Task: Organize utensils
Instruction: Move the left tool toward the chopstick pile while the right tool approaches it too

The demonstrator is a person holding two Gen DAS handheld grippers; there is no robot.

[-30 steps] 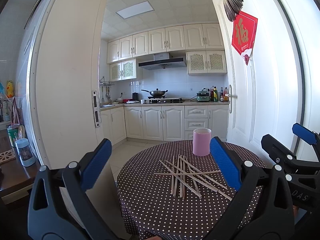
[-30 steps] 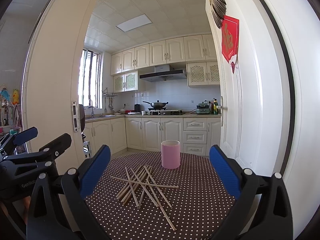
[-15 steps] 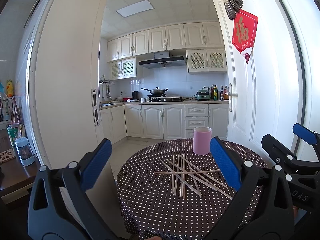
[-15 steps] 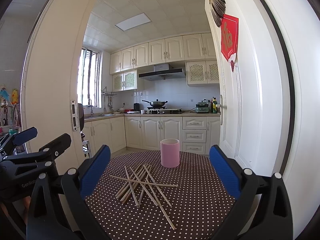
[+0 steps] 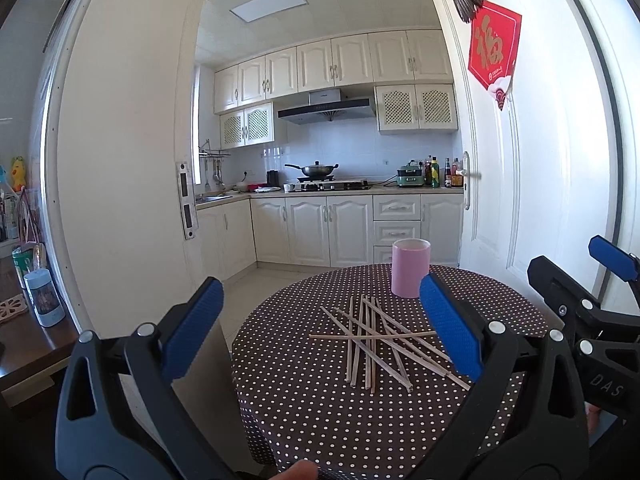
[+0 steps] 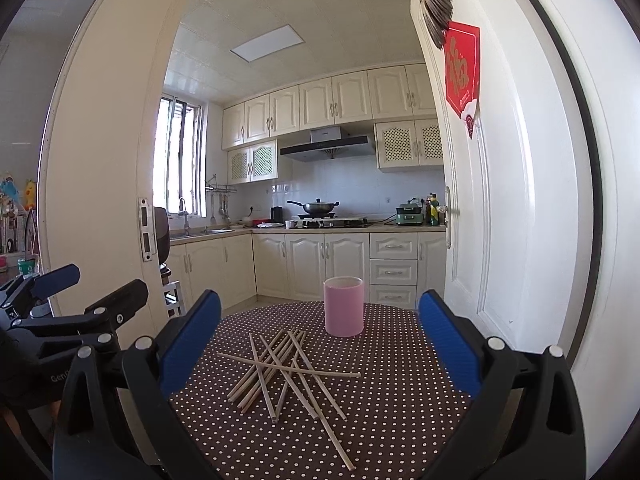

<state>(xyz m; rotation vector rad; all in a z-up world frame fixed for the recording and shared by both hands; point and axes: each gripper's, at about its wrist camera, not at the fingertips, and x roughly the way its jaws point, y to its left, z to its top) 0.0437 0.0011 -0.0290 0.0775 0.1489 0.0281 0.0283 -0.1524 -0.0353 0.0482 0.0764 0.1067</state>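
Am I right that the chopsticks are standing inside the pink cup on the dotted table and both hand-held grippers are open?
Not quite. The chopsticks lie loose in a crossed pile on the dotted table, in front of the pink cup, not inside it; the right wrist view shows this. The rest holds: the left hand-held gripper and right hand-held gripper are both open.
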